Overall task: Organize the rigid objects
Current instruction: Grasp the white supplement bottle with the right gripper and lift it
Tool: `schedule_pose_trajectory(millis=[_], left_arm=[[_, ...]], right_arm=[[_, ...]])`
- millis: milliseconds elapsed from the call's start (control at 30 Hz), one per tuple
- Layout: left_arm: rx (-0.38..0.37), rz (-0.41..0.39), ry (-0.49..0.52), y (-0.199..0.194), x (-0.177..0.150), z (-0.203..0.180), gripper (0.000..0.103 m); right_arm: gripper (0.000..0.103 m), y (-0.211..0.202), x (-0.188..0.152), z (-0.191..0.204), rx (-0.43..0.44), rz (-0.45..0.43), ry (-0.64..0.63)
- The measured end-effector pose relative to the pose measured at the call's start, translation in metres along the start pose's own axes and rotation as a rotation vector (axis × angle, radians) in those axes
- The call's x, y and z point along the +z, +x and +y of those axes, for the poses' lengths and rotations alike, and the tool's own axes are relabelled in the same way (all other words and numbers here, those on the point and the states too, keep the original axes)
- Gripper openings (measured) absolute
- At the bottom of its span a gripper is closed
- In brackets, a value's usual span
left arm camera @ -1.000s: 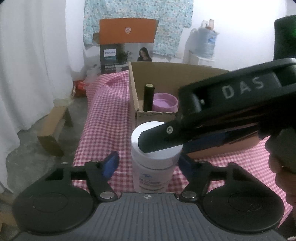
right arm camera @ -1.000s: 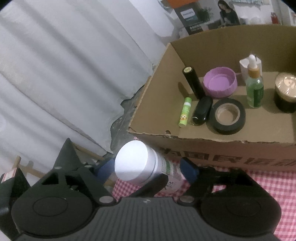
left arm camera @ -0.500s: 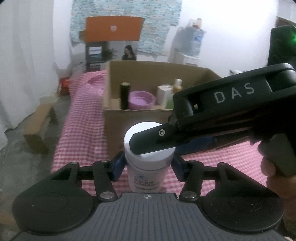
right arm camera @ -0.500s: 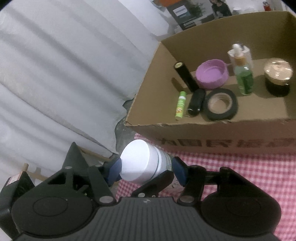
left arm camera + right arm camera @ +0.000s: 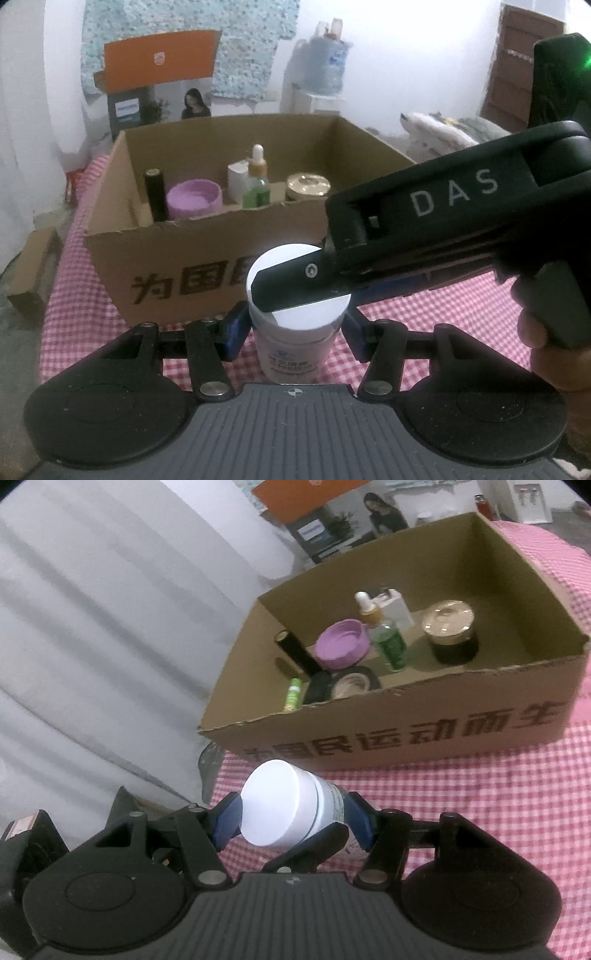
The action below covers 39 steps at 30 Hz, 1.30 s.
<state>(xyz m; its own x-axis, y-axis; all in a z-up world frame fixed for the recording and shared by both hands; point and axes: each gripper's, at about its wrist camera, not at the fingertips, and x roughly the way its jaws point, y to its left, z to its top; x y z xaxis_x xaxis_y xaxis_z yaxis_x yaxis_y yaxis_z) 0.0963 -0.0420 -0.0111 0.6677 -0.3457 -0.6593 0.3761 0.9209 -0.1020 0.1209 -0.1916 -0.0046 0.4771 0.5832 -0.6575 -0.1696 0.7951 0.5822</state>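
Near the tabletop's front edge, both the left gripper (image 5: 293, 328) and right gripper (image 5: 291, 821) have their jaws clamped on the white-capped plastic jar (image 5: 297, 314), just outside the brown cardboard box (image 5: 406, 734), which already holds several items; the jar remains unplaced.

I note a white jar (image 5: 295, 325) with a flat white lid and a printed label, upright between the left gripper (image 5: 293, 328) pads, which press its sides below the lid. The right gripper (image 5: 291, 821) clamps the same jar at lid height, one finger lying across the lid top. Ahead of both grippers stands an open cardboard box (image 5: 424, 734). Inside I see an upright black tube (image 5: 295, 653), a purple lid (image 5: 341, 644), a green dropper bottle (image 5: 386, 642), a gold-lidded dark jar (image 5: 450, 631), a black tape roll (image 5: 354, 683) and a small green stick (image 5: 291, 699).
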Motion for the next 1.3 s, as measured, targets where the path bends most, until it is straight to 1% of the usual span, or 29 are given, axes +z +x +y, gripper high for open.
schedule_pose_trajectory(millis=[133,333,500,833,1300], left_arm=[[0.006,0.001,0.013,0.004,0.001,-0.002,0.054],[0.014,0.024,0.017,0.011,0.003,-0.003,0.055],[0.019,0.042,0.017,0.019,0.003,-0.003,0.054],[0.034,0.056,0.01,0.016,0.003,-0.006,0.053],[0.056,0.019,0.021,-0.004,0.005,-0.015,0.053]], right_arm=[[0.066,0.001,0.001,-0.007,0.01,-0.005,0.02],[0.067,0.002,0.001,-0.01,0.019,-0.01,0.022],[0.07,0.006,0.001,-0.012,0.024,-0.009,0.034],[0.071,0.007,0.0,-0.011,0.028,-0.006,0.033],[0.071,-0.009,-0.004,0.005,0.039,-0.038,0.007]])
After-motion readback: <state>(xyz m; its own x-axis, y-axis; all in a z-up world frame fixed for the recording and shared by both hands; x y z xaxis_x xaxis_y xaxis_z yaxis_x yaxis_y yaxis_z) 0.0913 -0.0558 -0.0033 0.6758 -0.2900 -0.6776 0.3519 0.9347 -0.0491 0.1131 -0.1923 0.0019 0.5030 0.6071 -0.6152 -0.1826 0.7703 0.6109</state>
